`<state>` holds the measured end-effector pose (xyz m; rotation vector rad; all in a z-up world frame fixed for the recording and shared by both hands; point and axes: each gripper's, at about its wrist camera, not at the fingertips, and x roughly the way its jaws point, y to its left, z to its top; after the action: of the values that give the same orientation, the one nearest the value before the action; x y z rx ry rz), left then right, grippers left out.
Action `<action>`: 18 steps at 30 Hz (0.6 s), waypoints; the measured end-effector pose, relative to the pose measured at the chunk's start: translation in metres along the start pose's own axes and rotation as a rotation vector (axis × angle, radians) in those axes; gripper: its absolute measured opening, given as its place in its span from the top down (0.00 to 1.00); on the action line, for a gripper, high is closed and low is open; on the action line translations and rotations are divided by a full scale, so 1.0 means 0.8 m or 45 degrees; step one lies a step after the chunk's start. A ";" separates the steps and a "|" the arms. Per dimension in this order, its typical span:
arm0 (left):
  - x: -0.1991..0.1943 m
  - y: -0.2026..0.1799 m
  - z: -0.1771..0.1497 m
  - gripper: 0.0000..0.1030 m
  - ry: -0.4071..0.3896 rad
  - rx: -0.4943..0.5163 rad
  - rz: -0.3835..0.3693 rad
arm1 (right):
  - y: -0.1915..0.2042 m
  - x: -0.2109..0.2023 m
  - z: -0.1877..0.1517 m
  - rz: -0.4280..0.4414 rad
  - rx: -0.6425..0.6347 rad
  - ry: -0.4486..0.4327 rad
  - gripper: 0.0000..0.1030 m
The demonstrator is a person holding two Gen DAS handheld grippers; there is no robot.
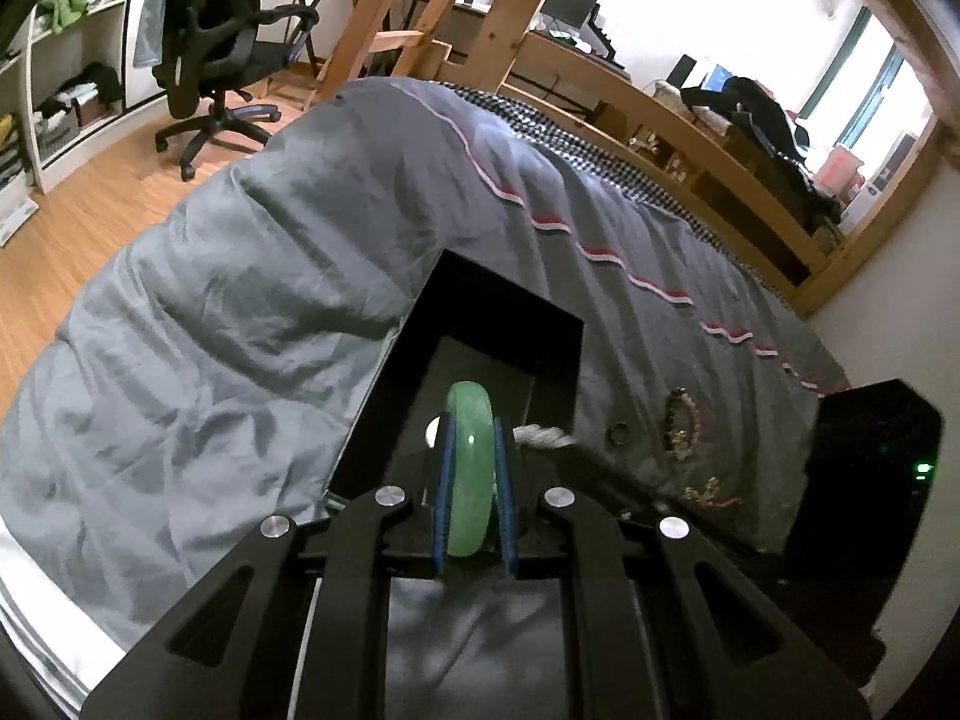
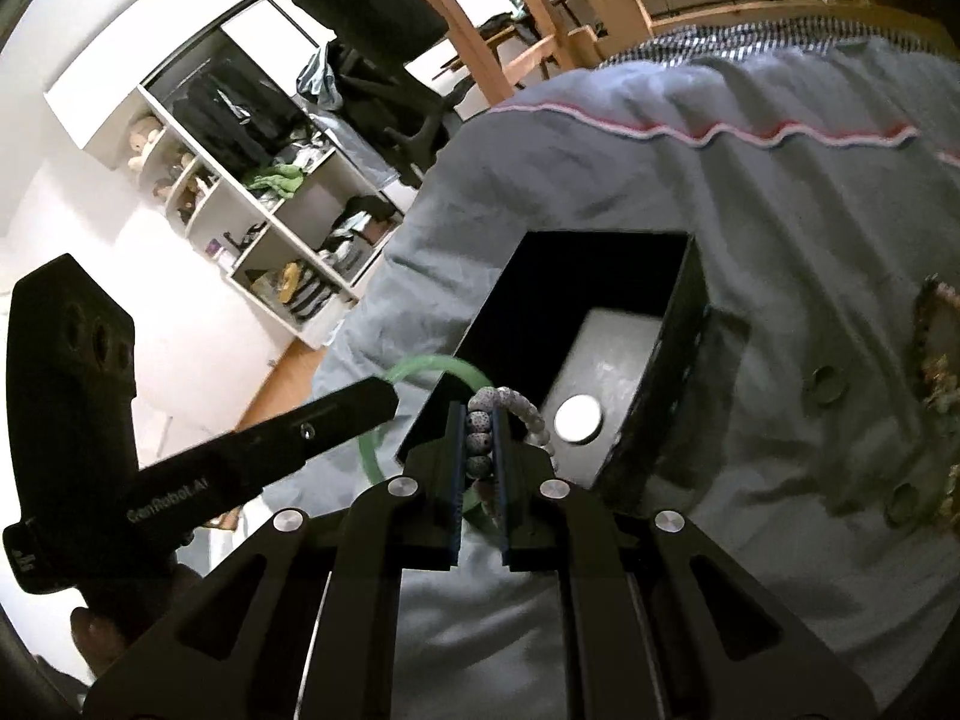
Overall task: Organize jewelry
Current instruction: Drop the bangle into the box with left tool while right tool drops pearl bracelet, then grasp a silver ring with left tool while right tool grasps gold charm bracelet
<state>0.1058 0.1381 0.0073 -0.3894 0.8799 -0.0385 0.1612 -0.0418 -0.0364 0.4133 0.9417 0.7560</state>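
Note:
My left gripper is shut on a green jade bangle, held on edge above the open black jewelry box. In the right wrist view the left gripper reaches in from the left with the bangle at the box's near corner. My right gripper is shut on a grey beaded bracelet, which hangs over the box's near edge. A white round piece lies on the box's floor. The bracelet's end shows beside the bangle.
The box sits on a grey quilt on a bed. More jewelry lies on the quilt to the right: a beaded bracelet, a ring, a red chain. Two rings lie right of the box. Wooden bed frame behind.

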 end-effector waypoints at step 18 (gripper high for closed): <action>-0.045 -0.054 -0.009 0.08 -0.211 0.100 0.002 | -0.018 -0.129 -0.004 -0.661 -0.172 -0.312 0.03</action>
<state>0.0826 0.1026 0.0452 -0.3138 0.7128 -0.0388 0.1267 -0.1277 0.0116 0.1256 0.7172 0.2830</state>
